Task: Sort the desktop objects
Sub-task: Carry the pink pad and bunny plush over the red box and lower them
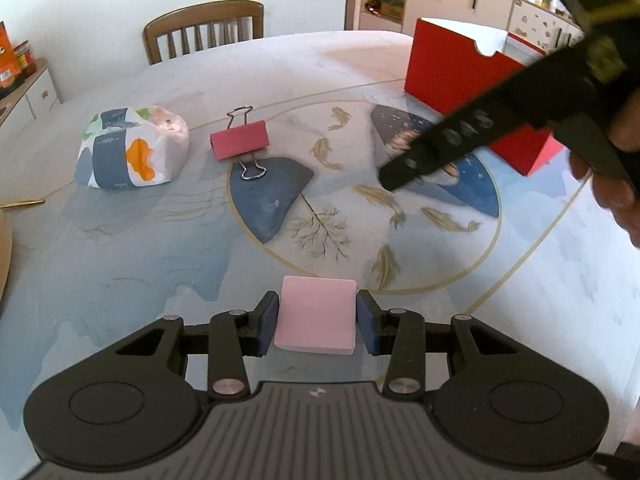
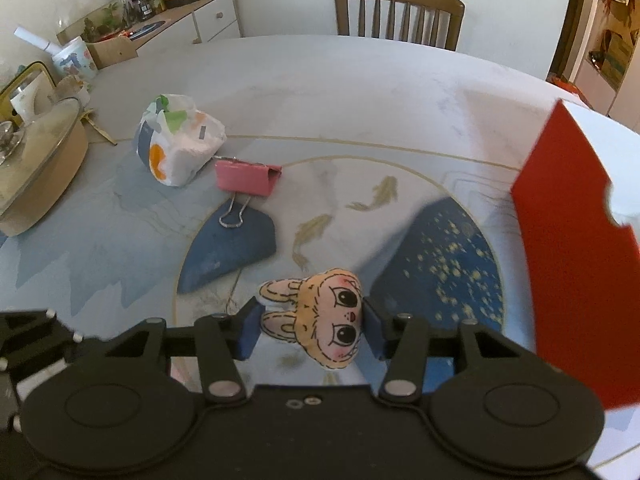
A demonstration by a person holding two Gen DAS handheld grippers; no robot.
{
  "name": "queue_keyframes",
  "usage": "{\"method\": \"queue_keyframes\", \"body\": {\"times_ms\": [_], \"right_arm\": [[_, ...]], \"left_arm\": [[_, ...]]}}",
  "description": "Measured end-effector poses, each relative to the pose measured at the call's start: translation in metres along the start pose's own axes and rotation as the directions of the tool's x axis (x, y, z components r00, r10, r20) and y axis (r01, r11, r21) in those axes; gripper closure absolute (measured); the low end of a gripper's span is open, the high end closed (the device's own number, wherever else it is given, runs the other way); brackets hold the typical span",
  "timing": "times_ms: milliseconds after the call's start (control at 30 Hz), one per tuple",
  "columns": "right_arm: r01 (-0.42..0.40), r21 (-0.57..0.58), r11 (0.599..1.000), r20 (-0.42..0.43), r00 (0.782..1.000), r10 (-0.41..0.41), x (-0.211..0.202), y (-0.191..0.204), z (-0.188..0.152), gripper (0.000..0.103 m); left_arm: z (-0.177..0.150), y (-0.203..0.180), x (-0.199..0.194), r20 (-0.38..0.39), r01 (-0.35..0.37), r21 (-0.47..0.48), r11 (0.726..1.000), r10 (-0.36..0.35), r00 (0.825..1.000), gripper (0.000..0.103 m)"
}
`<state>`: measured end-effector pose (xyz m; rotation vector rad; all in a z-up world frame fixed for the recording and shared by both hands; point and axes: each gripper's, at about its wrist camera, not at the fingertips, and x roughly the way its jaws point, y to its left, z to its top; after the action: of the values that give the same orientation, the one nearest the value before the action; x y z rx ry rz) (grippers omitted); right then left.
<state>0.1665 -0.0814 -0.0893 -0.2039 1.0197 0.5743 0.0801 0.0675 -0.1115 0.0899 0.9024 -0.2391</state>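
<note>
My left gripper (image 1: 317, 322) is shut on a pink pad of sticky notes (image 1: 317, 314), held just above the table. My right gripper (image 2: 307, 330) is shut on a small plush rabbit head (image 2: 320, 316), held above the table's round blue-and-gold pattern. A pink binder clip (image 1: 239, 144) lies mid-table; it also shows in the right wrist view (image 2: 247, 178). A red open-topped box (image 1: 472, 92) stands at the far right, close to my right gripper in the right wrist view (image 2: 576, 264). The right gripper's black body (image 1: 500, 120) crosses in front of the box in the left wrist view.
A printed tissue pack (image 1: 132, 148) lies left of the clip, also in the right wrist view (image 2: 180, 140). A glass-lidded pot (image 2: 36, 164) sits at the table's left edge. A wooden chair (image 2: 400, 12) stands behind the table. A cabinet with jars (image 2: 176, 8) lines the wall.
</note>
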Motion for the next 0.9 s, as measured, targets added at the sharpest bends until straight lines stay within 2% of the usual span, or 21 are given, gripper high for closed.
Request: {"method": "queue_keyframes", "body": {"times_ms": [367,600,900], "right_arm": [[-0.047,0.010,0.999,0.025,0.999,0.047,-0.033,-0.015,-0.015,0.052],[-0.076,0.007,0.997,0.048,0.996,0.075,-0.057,-0.029,-0.016,0.052],[-0.097,-0.007,0.995,0.080,0.992,0.098,-0.092,-0.063,-0.012,0.052]], "left_arm": [[0.015,-0.016,-0.009,0.025,0.001,-0.048,0.999,0.001,1.000,0.063],[0.026,-0.025,-0.016,0.033,0.021,-0.115,0.993,-0.017,0.999,0.063],[0.051,-0.047,-0.025,0.054,0.036,-0.160,0.987,-0.028,0.998,0.063]]}}
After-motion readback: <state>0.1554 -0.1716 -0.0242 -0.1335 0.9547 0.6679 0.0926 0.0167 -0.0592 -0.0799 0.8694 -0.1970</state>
